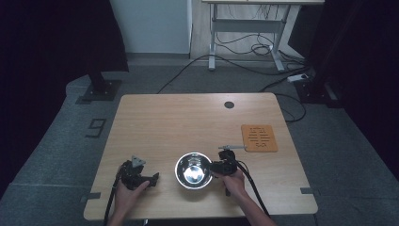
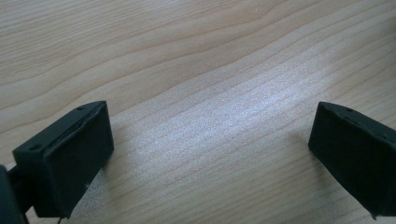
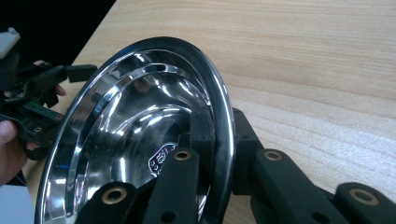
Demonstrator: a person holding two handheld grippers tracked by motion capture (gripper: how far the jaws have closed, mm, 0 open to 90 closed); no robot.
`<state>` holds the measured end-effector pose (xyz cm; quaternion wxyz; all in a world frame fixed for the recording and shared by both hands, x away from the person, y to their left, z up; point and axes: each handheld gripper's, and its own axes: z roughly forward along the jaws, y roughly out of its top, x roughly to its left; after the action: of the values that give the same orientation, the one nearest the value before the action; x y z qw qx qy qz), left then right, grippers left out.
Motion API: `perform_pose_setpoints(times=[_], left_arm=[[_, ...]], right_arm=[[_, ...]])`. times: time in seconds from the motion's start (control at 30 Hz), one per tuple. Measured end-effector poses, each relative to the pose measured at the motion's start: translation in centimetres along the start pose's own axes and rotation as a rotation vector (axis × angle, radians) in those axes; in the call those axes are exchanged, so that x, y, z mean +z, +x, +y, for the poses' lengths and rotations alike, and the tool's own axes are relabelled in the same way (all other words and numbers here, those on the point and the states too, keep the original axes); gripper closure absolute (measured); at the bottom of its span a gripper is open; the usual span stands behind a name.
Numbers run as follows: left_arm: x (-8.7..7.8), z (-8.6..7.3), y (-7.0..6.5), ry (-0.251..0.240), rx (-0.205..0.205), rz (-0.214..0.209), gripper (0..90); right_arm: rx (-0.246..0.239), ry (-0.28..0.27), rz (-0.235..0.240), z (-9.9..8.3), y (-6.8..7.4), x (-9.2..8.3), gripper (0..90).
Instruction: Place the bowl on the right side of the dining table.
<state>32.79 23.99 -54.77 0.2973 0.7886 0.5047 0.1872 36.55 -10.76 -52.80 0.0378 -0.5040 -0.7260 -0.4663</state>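
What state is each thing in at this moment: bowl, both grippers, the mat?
Steel bowl: upright on the table, empty, rim pinched.
Right gripper: shut on the steel bowl's rim, one jaw inside, one outside.
Left gripper: open, nothing between the jaws, over bare wood.
Orange mat: flat on the table, apart from the bowl.

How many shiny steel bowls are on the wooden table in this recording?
1. The shiny round steel bowl sits near the front edge of the light wooden table, its right rim clamped by the right gripper. The left gripper rests open beside it.
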Motion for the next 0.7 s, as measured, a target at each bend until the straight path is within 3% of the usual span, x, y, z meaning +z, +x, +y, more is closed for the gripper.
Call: perform_pose_setpoints(times=[0.7], left_arm=[[0.0,0.0,0.0,0.000,0.001,-0.001,0.0]], right_arm=[[0.005,-0.061,0.004,0.8,-0.3,-1.8,83.6]])
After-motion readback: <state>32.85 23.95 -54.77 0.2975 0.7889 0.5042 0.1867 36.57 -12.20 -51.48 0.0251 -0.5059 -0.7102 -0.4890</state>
